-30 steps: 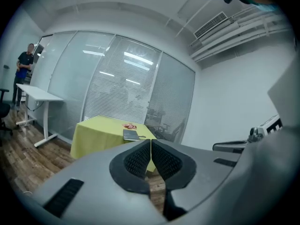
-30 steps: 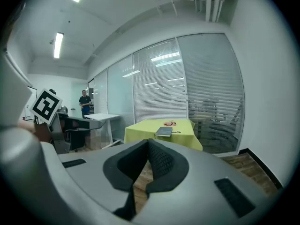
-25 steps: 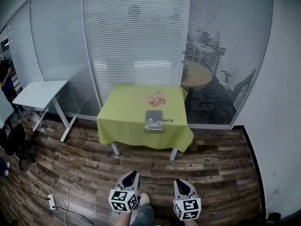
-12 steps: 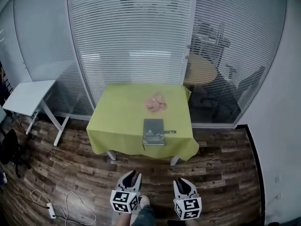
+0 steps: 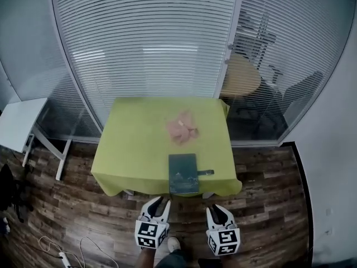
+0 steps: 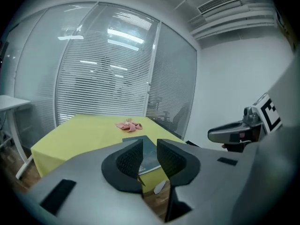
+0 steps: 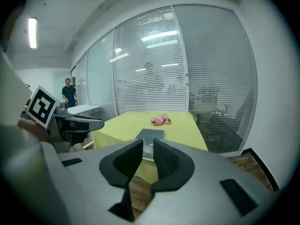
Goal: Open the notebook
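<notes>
A dark, closed notebook [image 5: 183, 173] lies near the front edge of the table with the lime-green cloth [image 5: 134, 144]. A small dark pen-like thing [image 5: 205, 172] lies at its right side. Both grippers hang short of the table, over the wooden floor. My left gripper [image 5: 159, 204] stands open by a narrow gap with nothing between its pads. In the left gripper view the notebook [image 6: 149, 154] shows through that gripper's [image 6: 149, 142] jaws. My right gripper [image 5: 218, 211] is also open by a slit and empty. The notebook [image 7: 151, 135] lies beyond its [image 7: 148, 142] jaws.
A crumpled pink thing [image 5: 182, 128] lies mid-table behind the notebook. A glass wall with blinds [image 5: 150, 43] stands behind the table, a round wooden table [image 5: 242, 77] beyond it. A white desk [image 5: 17, 124] is at left, a power strip with cable [image 5: 61, 255] on the floor. A person [image 7: 69, 92] stands far off.
The view and both grippers have come forward toward the green table, which now looms larger with its front edge just ahead of the fingertips. The left jaws have parted slightly.
</notes>
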Tool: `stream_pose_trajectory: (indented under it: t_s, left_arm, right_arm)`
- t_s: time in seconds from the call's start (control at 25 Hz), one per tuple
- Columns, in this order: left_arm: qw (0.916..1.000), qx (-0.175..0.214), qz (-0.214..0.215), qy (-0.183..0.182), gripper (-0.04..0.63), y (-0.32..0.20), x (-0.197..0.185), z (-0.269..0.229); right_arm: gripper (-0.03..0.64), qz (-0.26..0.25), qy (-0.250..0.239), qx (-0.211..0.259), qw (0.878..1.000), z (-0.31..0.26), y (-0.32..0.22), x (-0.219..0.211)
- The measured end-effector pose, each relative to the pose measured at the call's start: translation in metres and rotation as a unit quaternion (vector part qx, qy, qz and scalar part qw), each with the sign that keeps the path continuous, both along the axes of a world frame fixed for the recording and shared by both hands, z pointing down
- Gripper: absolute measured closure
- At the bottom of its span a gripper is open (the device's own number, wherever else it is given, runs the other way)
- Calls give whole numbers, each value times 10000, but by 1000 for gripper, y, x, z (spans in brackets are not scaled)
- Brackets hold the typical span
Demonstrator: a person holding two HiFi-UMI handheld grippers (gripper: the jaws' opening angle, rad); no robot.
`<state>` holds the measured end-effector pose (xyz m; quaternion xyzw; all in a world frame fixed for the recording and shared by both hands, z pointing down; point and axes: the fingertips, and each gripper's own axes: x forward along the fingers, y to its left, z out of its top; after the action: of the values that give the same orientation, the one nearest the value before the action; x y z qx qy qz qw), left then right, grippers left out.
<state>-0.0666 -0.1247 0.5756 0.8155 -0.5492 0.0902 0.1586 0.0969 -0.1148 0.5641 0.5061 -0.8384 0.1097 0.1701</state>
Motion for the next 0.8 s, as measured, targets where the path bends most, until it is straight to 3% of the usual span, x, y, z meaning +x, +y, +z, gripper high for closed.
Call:
stream_pose_trajectory:
  t_s: [0.32,0.8]
  left_arm:
    - [9989,-76,410,-212,497,-44,-3,13]
    - [9941,30,924,-569,486,-48,15,13]
  right_arm:
    - [531,126,58,-121,9998,8,-39,-16]
    - [528,299,38,3,9995,-1,-39,-6]
